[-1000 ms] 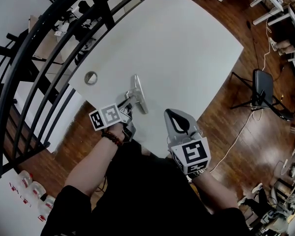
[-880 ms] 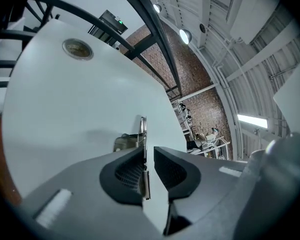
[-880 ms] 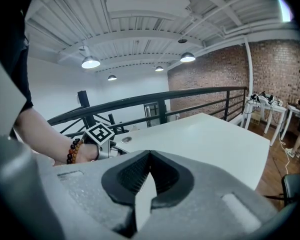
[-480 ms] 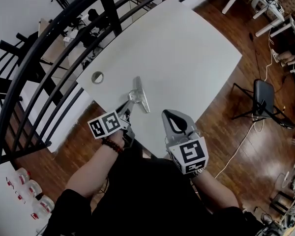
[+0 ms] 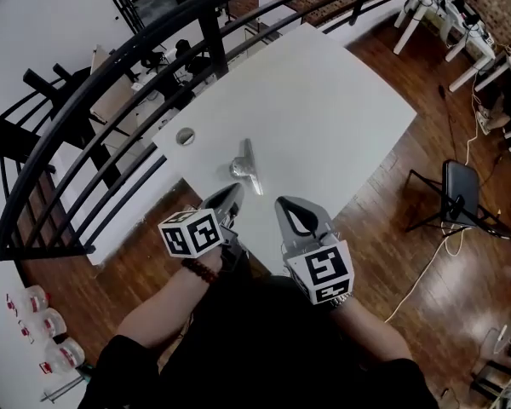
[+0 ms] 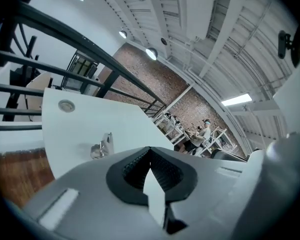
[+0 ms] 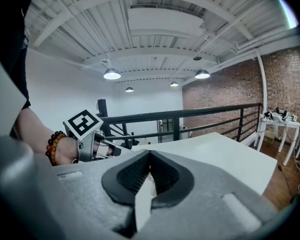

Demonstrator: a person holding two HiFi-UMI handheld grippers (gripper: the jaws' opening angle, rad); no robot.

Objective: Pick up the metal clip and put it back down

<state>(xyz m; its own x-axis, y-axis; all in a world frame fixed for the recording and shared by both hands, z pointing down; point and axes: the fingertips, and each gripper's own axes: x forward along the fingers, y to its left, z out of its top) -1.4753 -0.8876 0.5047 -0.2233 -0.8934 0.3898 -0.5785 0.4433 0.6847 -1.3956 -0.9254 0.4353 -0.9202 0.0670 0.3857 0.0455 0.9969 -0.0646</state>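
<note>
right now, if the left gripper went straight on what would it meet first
Probably the white table, close beside the metal clip, which lies slightly left of where the left gripper points; depth unclear.

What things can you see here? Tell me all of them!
table: one, white, middle
clip: one, silver, lying on the table near its close edge
round cap: one, grey, set in the table, left of the clip
railing: one, black, curving across left and top
chair: one, black, on the floor at right
bottles: a few, clear with red, bottom left
floor: brown wood, around the table
left gripper: one, grey, shut and empty, just short of the clip
right gripper: one, grey, shut and empty, at the table's close edge
bracelet: one, brown beads, left wrist
</note>
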